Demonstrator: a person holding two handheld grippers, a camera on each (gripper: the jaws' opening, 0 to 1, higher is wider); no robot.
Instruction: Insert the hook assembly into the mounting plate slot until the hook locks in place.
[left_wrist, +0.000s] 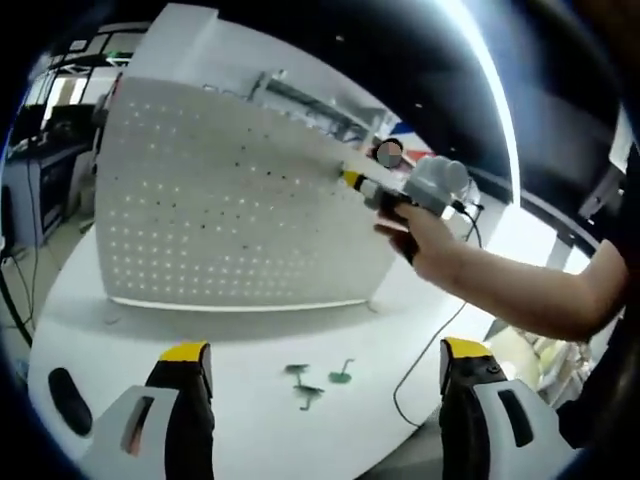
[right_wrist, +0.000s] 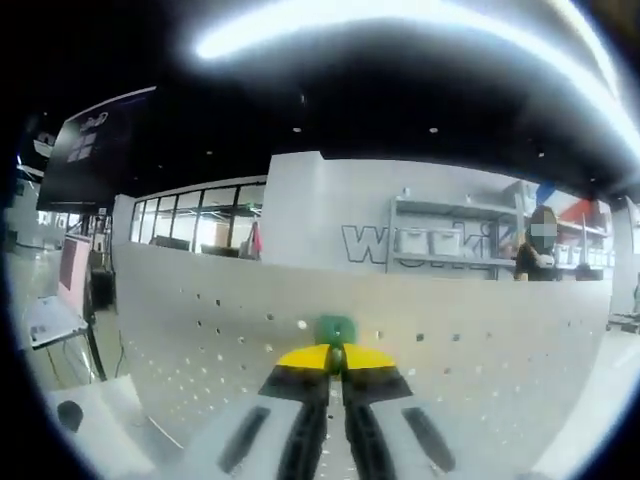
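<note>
Green hook (right_wrist: 335, 328) is pinched in my right gripper (right_wrist: 337, 362), jaws shut tight on it w/ the tip right up against the white pegboard (right_wrist: 480, 380) near its top right edge. My left gripper (left_wrist: 325, 365) hangs back over the white table (left_wrist: 250, 420), jaws wide apart w/ nothing in them, and 3 spare green hooks (left_wrist: 315, 382) lie on the table btw them, near side of the board.

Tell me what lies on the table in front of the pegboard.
Three green hooks lie loose on the white table before the pegboard, and a black cable. The left tongs hide nothing there.
</note>
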